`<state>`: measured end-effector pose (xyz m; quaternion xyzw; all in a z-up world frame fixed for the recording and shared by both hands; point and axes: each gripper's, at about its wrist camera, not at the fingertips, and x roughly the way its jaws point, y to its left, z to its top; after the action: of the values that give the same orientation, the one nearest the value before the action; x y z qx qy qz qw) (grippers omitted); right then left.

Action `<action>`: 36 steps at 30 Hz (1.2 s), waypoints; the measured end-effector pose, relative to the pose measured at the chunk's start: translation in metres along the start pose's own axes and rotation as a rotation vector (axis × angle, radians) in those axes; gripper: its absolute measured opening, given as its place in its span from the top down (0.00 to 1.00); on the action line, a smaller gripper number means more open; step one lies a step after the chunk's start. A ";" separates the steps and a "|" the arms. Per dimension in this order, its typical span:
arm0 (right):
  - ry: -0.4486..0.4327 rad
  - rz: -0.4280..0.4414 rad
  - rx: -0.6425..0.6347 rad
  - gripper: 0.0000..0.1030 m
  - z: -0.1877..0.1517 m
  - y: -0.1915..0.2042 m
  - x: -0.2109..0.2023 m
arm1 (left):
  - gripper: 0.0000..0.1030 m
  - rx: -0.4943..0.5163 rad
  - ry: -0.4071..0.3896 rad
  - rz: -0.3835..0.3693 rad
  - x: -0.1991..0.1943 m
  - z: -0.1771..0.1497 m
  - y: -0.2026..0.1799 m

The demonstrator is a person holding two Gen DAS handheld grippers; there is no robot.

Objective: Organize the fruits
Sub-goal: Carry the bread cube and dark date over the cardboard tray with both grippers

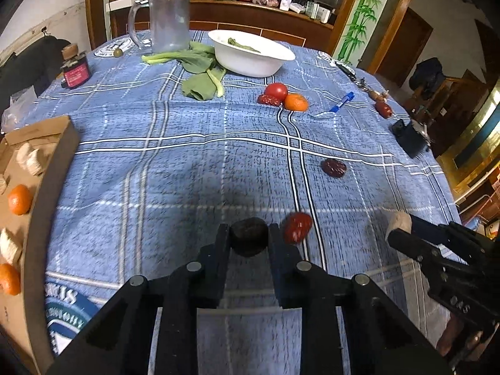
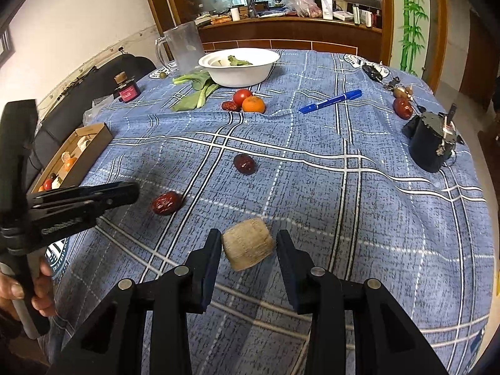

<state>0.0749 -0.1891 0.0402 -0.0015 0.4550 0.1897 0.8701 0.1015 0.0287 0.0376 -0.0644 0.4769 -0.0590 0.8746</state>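
Left gripper [image 1: 249,239] fingers pinching dark round fruit [image 1: 249,240] above blue plaid desk [image 1: 187,162]. Right gripper [image 2: 248,247] fingers clamped on tan cut chunk [image 2: 248,247]. Red jujube [image 1: 297,227] just right of left fingers; another jujube [image 2: 244,164] mid-desk. Cardboard box [image 1: 47,143] with oranges at left edge. Tomato [image 2: 242,97] touching orange [image 2: 253,105] near white bowl [image 2: 240,76].

White wall [image 2: 93,9], wooden counter [image 2: 290,32], bamboo-painted pillar [image 2: 409,15]

Left gripper [image 1: 249,240] clamping a dark fruit [image 1: 249,240] near, red date [image 1: 297,227] lying just right, right gripper [image 1: 398,225] gripping a beige chunk [image 1: 399,220] far right, cardboard box [image 1: 47,168] sitting left.
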 end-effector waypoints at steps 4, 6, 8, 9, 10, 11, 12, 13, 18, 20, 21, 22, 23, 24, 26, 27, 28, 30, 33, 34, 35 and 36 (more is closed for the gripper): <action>-0.008 -0.015 -0.007 0.62 -0.006 0.008 -0.009 | 0.78 0.007 0.000 -0.004 -0.017 -0.013 0.007; -0.008 -0.027 -0.018 0.62 -0.008 0.014 -0.011 | 0.78 0.007 0.003 -0.006 -0.024 -0.021 0.012; -0.008 -0.037 -0.023 0.62 -0.012 0.020 -0.013 | 0.78 0.002 0.005 -0.019 -0.033 -0.029 0.019; -0.004 -0.041 -0.025 0.62 -0.013 0.024 -0.013 | 0.78 0.000 0.003 -0.022 -0.036 -0.032 0.022; -0.002 -0.042 -0.026 0.62 -0.015 0.027 -0.013 | 0.78 -0.006 0.000 -0.023 -0.042 -0.035 0.027; 0.001 -0.043 -0.027 0.62 -0.016 0.032 -0.013 | 0.78 -0.010 -0.001 -0.024 -0.045 -0.037 0.030; 0.004 -0.043 -0.029 0.62 -0.017 0.036 -0.013 | 0.78 -0.015 -0.003 -0.025 -0.049 -0.039 0.036; 0.004 -0.044 -0.031 0.62 -0.018 0.040 -0.012 | 0.78 -0.021 -0.009 -0.022 -0.054 -0.040 0.042; 0.005 -0.021 -0.030 0.62 -0.017 0.066 -0.008 | 0.78 -0.048 -0.032 -0.007 -0.075 -0.045 0.067; 0.004 -0.007 -0.037 0.62 -0.014 0.079 -0.006 | 0.78 -0.059 -0.043 0.000 -0.084 -0.046 0.079; 0.004 0.000 -0.046 0.62 -0.012 0.088 -0.005 | 0.78 -0.065 -0.048 0.002 -0.087 -0.047 0.084; 0.003 0.004 -0.053 0.62 -0.011 0.093 -0.003 | 0.78 -0.075 -0.055 0.007 -0.092 -0.047 0.091; 0.001 0.010 -0.062 0.62 -0.008 0.100 -0.002 | 0.78 -0.082 -0.059 0.008 -0.097 -0.048 0.097; 0.000 0.018 -0.071 0.62 -0.006 0.108 0.000 | 0.78 -0.089 -0.063 0.012 -0.100 -0.049 0.102; -0.002 0.033 -0.090 0.62 -0.001 0.124 0.003 | 0.78 -0.103 -0.075 0.021 -0.108 -0.051 0.114; -0.004 0.043 -0.097 0.62 0.001 0.130 0.005 | 0.78 -0.113 -0.081 0.028 -0.113 -0.052 0.121; -0.005 0.052 -0.104 0.62 0.003 0.136 0.006 | 0.78 -0.119 -0.085 0.032 -0.116 -0.052 0.127; -0.008 0.072 -0.125 0.62 0.008 0.152 0.009 | 0.78 -0.138 -0.098 0.051 -0.125 -0.054 0.141; -0.015 0.103 -0.163 0.62 0.015 0.178 0.013 | 0.78 -0.163 -0.110 0.076 -0.134 -0.058 0.159; -0.015 0.109 -0.172 0.61 0.017 0.184 0.014 | 0.77 -0.172 -0.113 0.084 -0.136 -0.060 0.166; -0.017 0.122 -0.187 0.61 0.019 0.194 0.015 | 0.77 -0.180 -0.115 0.092 -0.138 -0.061 0.171; -0.017 0.130 -0.198 0.61 0.021 0.200 0.016 | 0.77 -0.191 -0.117 0.101 -0.141 -0.064 0.178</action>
<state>0.0334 0.0055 0.0732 -0.0562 0.4257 0.2896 0.8554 -0.0206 0.2235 0.0897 -0.1269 0.4310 0.0347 0.8927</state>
